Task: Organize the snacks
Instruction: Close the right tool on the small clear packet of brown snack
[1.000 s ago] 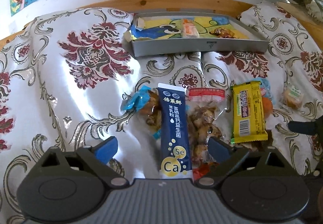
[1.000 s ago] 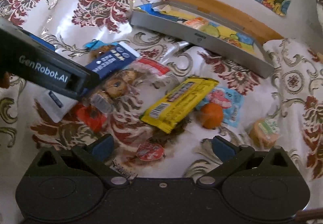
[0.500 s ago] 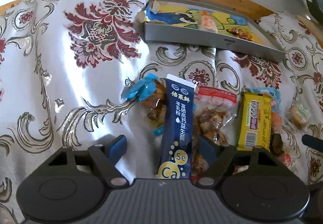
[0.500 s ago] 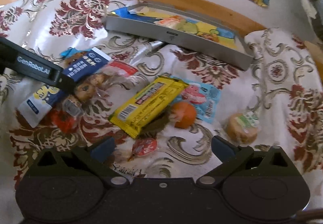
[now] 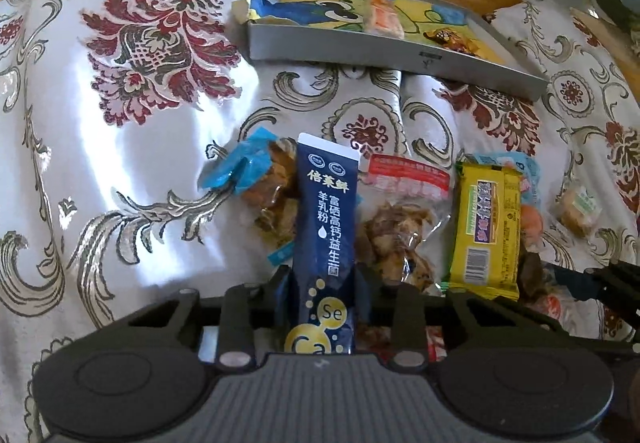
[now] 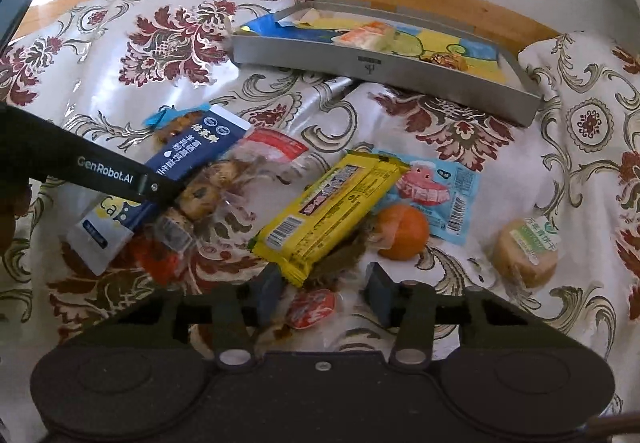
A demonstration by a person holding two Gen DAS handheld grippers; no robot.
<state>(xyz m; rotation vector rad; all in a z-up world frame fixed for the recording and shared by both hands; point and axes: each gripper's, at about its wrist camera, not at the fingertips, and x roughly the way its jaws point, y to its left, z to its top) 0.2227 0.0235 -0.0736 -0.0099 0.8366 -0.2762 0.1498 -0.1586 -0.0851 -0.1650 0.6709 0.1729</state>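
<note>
A grey tray (image 5: 384, 57) sits at the far side of a floral bedspread (image 5: 132, 147) and serves as the landmark here. Inside it lie only a few things: a small orange-and-white packet (image 5: 383, 16) and a dark wrapped sweet (image 5: 444, 37). By this showing, the sorting has hardly begun.

Most snacks wait on the cloth, on the near side of the tray. These include a navy stick sachet (image 5: 326, 239), a blue-topped bag (image 5: 256, 179) to its left, a clear bag of brown pieces (image 5: 396, 227), a yellow bar (image 6: 332, 203), a pale blue packet (image 6: 440, 195), an orange fruit (image 6: 402, 231), a round cake (image 6: 524, 249) and a small red disc (image 6: 312, 309).

The left gripper (image 5: 322, 285) is closed narrowly around the sachet's near end, pads pressing both sides. The right gripper (image 6: 322, 291) is partly open and empty, hovering over the red disc near the yellow bar's end.

Compared with half a second ago, both claws have narrowed: the left has gone from wide open to clamped on the sachet, while the right has drawn in to a medium gap. The sachet itself lies in the same place, well short of the tray.
</note>
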